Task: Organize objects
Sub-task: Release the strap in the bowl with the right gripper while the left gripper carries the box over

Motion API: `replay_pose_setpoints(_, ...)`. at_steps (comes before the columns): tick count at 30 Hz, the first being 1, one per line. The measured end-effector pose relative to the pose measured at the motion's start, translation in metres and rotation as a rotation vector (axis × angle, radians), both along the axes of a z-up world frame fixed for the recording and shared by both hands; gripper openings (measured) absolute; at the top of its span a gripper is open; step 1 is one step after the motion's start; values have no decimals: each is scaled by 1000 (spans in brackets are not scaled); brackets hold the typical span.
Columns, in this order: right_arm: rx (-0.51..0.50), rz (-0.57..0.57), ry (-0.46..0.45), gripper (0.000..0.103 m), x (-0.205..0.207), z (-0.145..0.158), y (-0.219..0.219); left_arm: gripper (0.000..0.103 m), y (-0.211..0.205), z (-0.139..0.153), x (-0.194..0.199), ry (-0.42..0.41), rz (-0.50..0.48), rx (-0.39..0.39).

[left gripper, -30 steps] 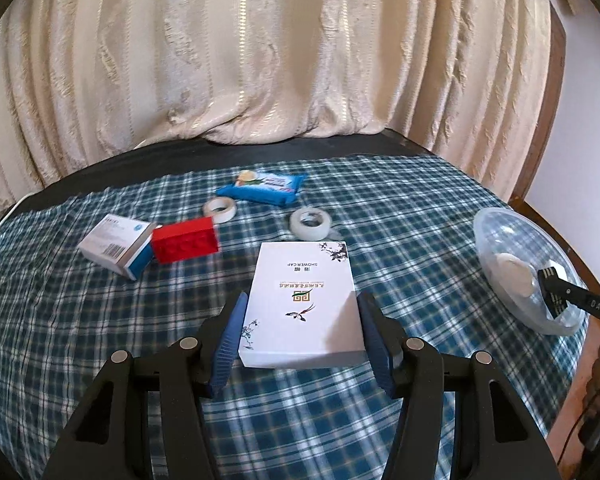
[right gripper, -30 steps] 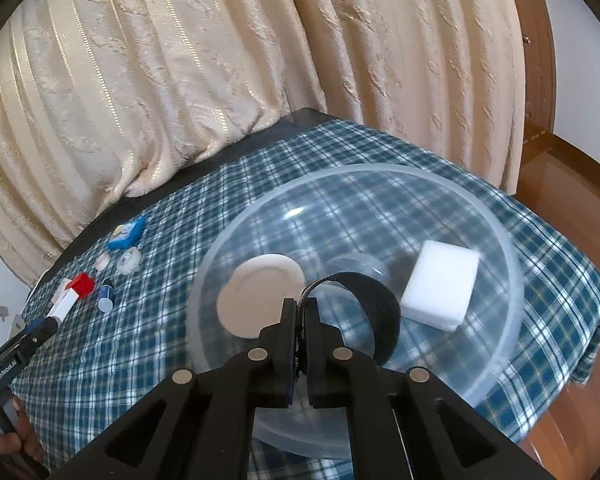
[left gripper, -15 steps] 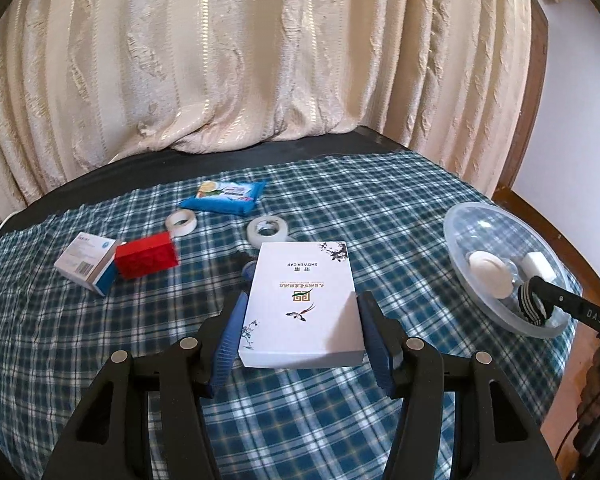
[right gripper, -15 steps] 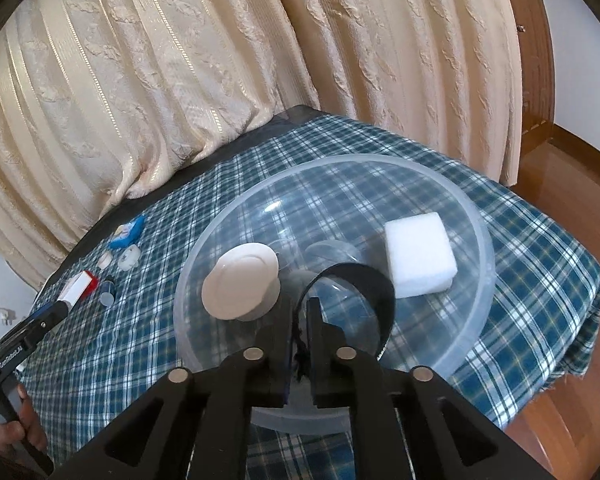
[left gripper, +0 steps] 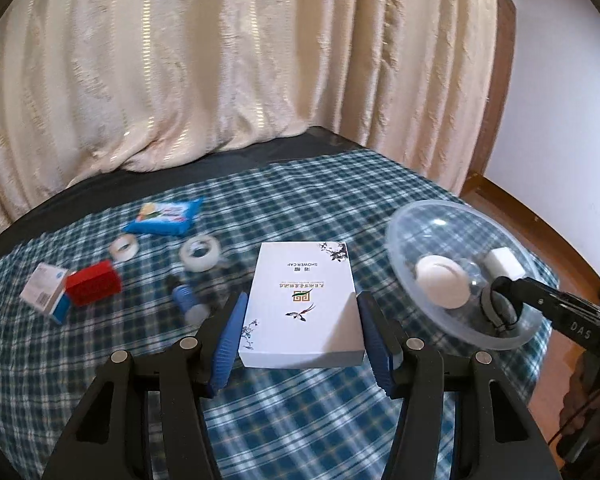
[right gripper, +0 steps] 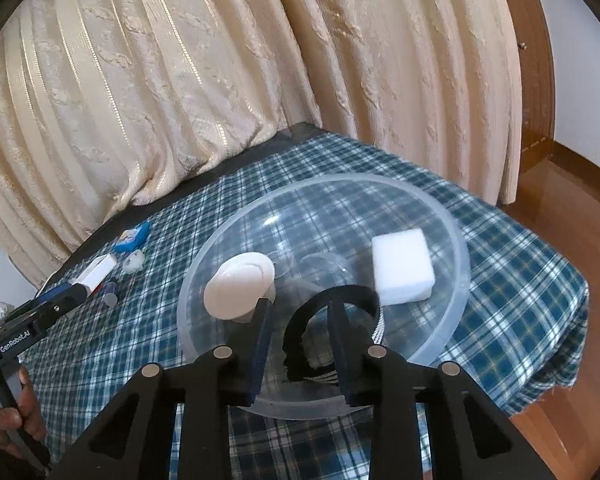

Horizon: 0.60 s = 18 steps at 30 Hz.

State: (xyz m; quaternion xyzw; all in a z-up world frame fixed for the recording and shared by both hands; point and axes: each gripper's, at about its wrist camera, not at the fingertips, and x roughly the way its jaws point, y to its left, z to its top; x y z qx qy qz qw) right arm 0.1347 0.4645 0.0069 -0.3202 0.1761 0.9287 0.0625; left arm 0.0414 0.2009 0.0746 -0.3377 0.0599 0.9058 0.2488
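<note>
My left gripper [left gripper: 300, 308] is shut on a white shower cap box [left gripper: 302, 300] and holds it above the plaid table. My right gripper [right gripper: 300, 312] is open over the near rim of a clear plastic bowl [right gripper: 456, 240]. A black band [right gripper: 332, 300] lies loose in the bowl between the fingers. The bowl also holds a white round lid [right gripper: 240, 284] and a white sponge block [right gripper: 402, 266]. In the left wrist view the bowl [left gripper: 420, 216] sits at right with the right gripper [left gripper: 504, 304] over it.
On the table's left lie a red brick [left gripper: 94, 282], a small white and blue box [left gripper: 44, 292], two tape rolls [left gripper: 200, 254], a blue packet [left gripper: 164, 216] and a small blue-capped bottle [left gripper: 188, 300]. Cream curtains hang behind. The table edge and wood floor [right gripper: 560, 320] are at right.
My right gripper has opened and let the black band go into the bowl. My left gripper has carried the white box up and to the right, toward the bowl.
</note>
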Motion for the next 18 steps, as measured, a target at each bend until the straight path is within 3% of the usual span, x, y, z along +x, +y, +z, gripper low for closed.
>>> replay_pose_setpoints(9,29,-11,34,40,2,1,3,57,44,-6,-5,-44,-105,17)
replay_pose_setpoints(18,58,-7,51,48,1,0,4,57,89,-4,-9,-25,-198,10)
